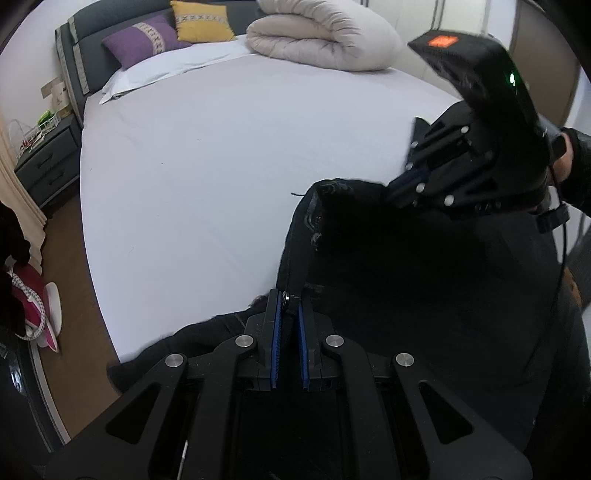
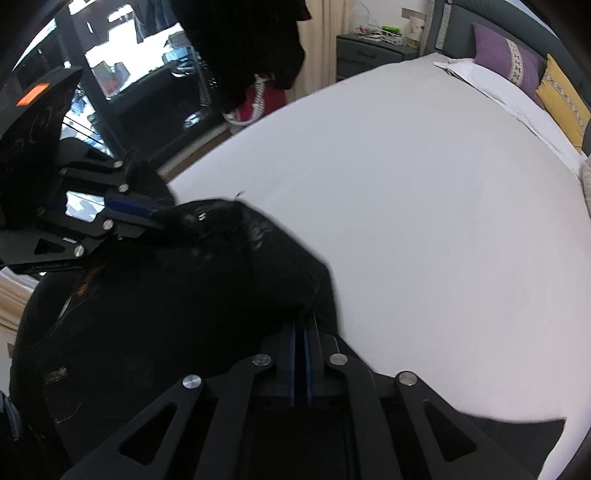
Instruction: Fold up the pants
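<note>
The black pants (image 1: 388, 266) hang between my two grippers above the near edge of the bed (image 1: 221, 155). My left gripper (image 1: 290, 299) is shut on the waistband by the metal button. My right gripper (image 2: 303, 325) is shut on another part of the waistband; it shows in the left wrist view (image 1: 399, 192) at the right, pinching the cloth. The left gripper shows in the right wrist view (image 2: 155, 218) at the left. The pants (image 2: 177, 288) are held up off the white sheet (image 2: 424, 221). The legs hang below, out of view.
A rolled beige duvet (image 1: 321, 33) lies at the bed's far side. Purple (image 1: 144, 38) and yellow (image 1: 201, 20) cushions lean on the grey headboard. A dark nightstand (image 1: 48, 162) stands left of the bed. Pink and white items (image 1: 33, 306) lie on the wooden floor.
</note>
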Motion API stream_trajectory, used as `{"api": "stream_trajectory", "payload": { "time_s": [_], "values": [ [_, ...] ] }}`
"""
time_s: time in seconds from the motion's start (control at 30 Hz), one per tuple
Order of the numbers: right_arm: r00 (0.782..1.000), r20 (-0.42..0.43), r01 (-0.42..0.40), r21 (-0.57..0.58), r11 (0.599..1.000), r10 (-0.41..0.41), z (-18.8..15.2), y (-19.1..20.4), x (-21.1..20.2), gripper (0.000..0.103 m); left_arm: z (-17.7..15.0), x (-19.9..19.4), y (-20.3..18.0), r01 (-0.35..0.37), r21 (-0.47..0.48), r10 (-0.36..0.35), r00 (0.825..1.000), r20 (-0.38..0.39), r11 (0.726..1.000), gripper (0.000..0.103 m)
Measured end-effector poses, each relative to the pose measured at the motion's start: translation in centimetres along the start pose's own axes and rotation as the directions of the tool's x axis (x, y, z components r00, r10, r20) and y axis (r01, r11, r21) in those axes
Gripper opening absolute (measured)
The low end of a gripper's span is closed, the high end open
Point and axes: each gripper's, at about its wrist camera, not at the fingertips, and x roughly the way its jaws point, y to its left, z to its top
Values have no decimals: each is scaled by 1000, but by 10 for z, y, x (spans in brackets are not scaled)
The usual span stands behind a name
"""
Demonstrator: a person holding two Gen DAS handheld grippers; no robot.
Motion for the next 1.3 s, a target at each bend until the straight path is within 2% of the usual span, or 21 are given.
{"api": "stream_trajectory", "payload": {
  "time_s": [0.13, 0.3, 0.4, 0.5, 0.67, 0.93, 1.2, 1.3],
  "values": [
    [1000, -4, -4, -28, 1000, 4, -32, 21, -20, 5, -20, -14, -18, 57, 31, -57, 998, -15, 998, 7],
    [995, -59, 61, -201, 978, -75, -85, 73, -40, 5, -58, -24, -51, 125, 103, -118, 990, -78, 987, 7],
    [988, -85, 97, -316, 944, -130, -119, 107, -48, 5, -76, -28, -75, 191, 149, -174, 977, -121, 970, 7],
    [975, -103, 137, -415, 899, -196, -146, 134, -49, 5, -92, -29, -101, 212, 208, -179, 969, -169, 955, 7],
    [967, -124, 139, -467, 873, -221, -182, 159, -57, 5, -103, -34, -118, 264, 237, -215, 953, -213, 935, 7],
    [951, -134, 175, -515, 839, -280, -215, 188, -74, 5, -106, -40, -137, 306, 287, -231, 936, -266, 908, 7],
    [937, -140, 201, -535, 821, -320, -209, 214, -70, 5, -108, -47, -130, 306, 291, -232, 937, -262, 906, 7],
    [932, -157, 198, -534, 822, -326, -205, 216, -60, 5, -123, -55, -133, 305, 284, -231, 936, -265, 909, 7]
  ]
}}
